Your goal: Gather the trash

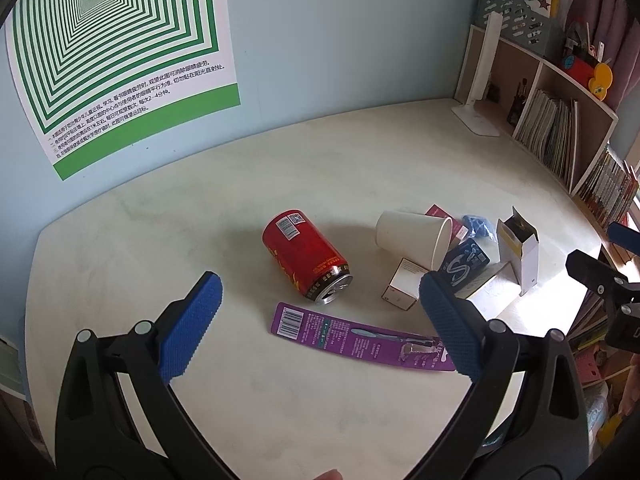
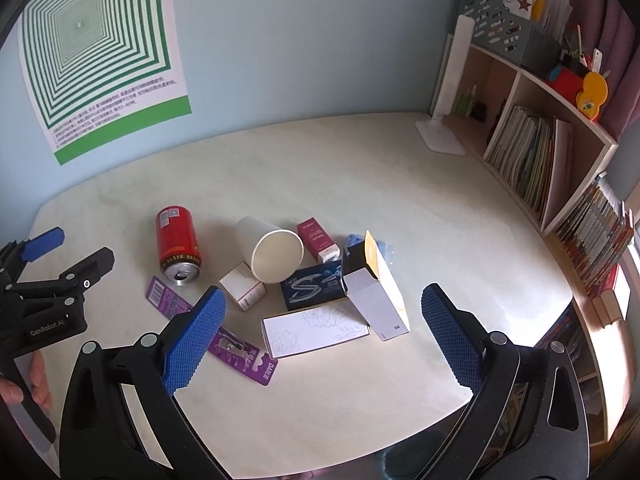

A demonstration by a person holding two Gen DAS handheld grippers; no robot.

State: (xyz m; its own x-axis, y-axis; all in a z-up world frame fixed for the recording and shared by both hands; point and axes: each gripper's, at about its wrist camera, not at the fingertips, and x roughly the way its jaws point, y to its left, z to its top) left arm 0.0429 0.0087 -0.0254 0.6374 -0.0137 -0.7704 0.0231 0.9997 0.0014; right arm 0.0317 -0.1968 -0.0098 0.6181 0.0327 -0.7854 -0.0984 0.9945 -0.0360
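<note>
A red drink can (image 1: 305,255) (image 2: 176,246) lies on its side on the pale table (image 1: 200,216), mouth toward me. In front of it lies a purple blister card (image 1: 360,336) (image 2: 240,350). To the right, a tipped white paper cup (image 1: 414,240) (image 2: 272,254) rests among a dark blue packet (image 2: 312,286), small white cartons (image 1: 402,286) (image 2: 243,286), a maroon box (image 2: 318,240), an open white box (image 1: 518,250) (image 2: 380,300) and a flat sketch card (image 2: 314,330). My left gripper (image 1: 320,312) stands open above the can and card. Over the pile, my right gripper (image 2: 323,320) is open too, holding nothing.
A wooden bookshelf (image 2: 560,152) full of books lines the right side, with a white lamp base (image 2: 440,136) at the table's far corner. A green striped poster (image 1: 112,52) hangs on the blue wall. The table's front edge runs close beneath the grippers.
</note>
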